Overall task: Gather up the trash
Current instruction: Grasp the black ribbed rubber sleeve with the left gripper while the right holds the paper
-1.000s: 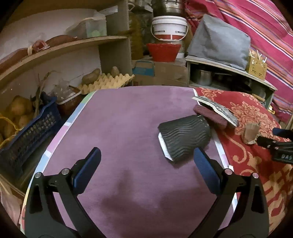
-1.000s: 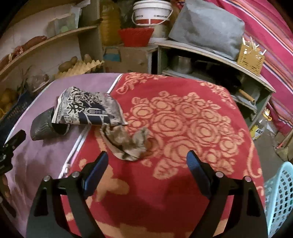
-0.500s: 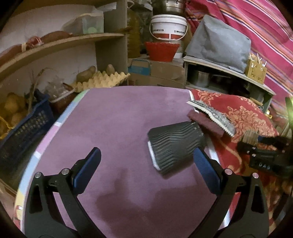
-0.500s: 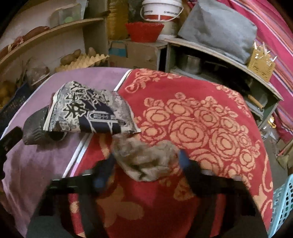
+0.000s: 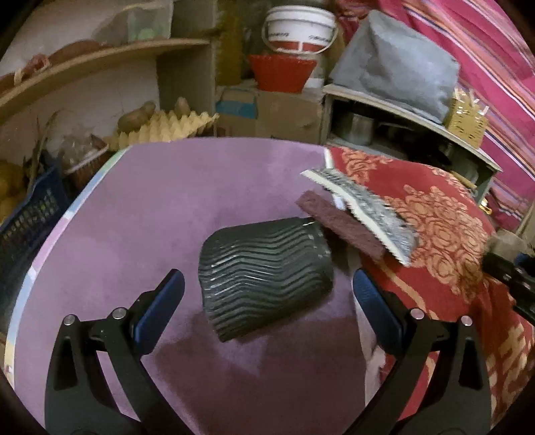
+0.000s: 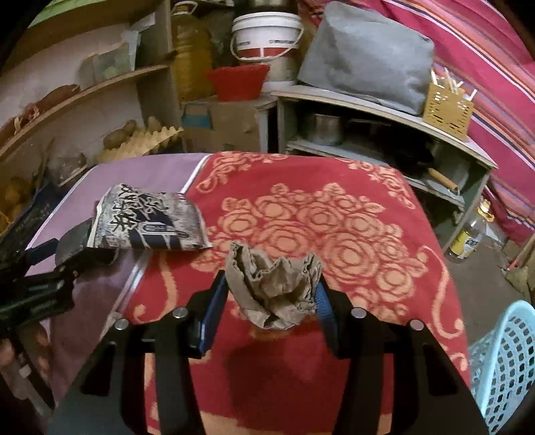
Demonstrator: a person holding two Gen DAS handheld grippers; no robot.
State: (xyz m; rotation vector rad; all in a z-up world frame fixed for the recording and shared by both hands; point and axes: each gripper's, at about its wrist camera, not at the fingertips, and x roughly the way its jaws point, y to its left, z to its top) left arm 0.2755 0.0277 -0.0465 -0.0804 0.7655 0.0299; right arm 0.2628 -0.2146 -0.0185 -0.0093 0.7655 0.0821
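A black ribbed paper cup [image 5: 264, 274] lies on its side on the purple cloth [image 5: 174, 207], between the fingers of my open left gripper [image 5: 267, 294], which does not touch it. A printed snack wrapper [image 5: 361, 207] rests partly on the cup; it also shows in the right wrist view [image 6: 147, 217]. My right gripper [image 6: 271, 287] is shut on a crumpled brown paper [image 6: 272, 287] and holds it over the red rose cloth [image 6: 334, 217]. The left gripper [image 6: 40, 277] shows at the left edge of the right wrist view.
A light blue laundry basket [image 6: 501, 361] stands at the lower right. Shelves with potatoes, an egg tray [image 5: 160, 128], a white bucket [image 5: 299, 28], a red bowl and a grey bag [image 5: 398, 70] line the back. A dark blue crate [image 5: 23, 217] stands left.
My right gripper moved forward and closed on the crumpled brown paper. My left gripper moved forward and right, so the black cup now lies between its fingers.
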